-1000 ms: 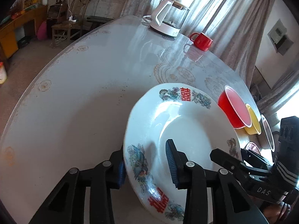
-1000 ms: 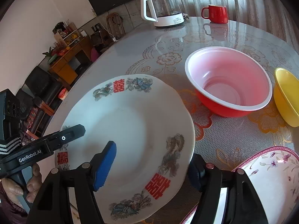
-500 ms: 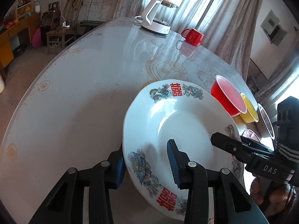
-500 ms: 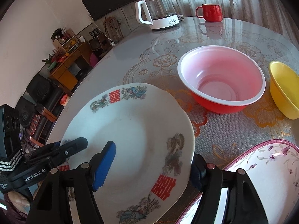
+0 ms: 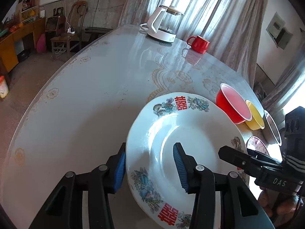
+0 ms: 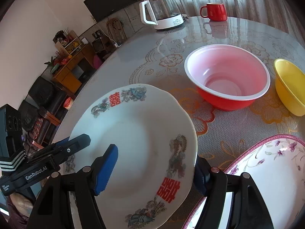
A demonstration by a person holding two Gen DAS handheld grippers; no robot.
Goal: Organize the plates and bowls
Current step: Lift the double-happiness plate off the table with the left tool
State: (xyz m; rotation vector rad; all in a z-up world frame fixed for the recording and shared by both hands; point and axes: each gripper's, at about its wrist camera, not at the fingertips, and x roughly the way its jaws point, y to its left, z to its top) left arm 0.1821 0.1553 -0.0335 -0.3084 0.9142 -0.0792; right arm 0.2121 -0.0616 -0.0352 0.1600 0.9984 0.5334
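Both claws (image 5: 150, 167) (image 6: 152, 168) grip plate (image 5: 190, 133) | red bowl (image 6: 226, 78), yellow bowl (image 6: 291, 87) nr

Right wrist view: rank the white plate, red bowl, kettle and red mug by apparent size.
1. white plate, though it is nearest the camera
2. red bowl
3. kettle
4. red mug, farthest away

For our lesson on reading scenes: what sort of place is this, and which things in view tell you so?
Most likely a home living or dining room. A round table with a patterned cover carries an electric kettle and a red mug; a wall television, wooden chair and curtains stand around it.
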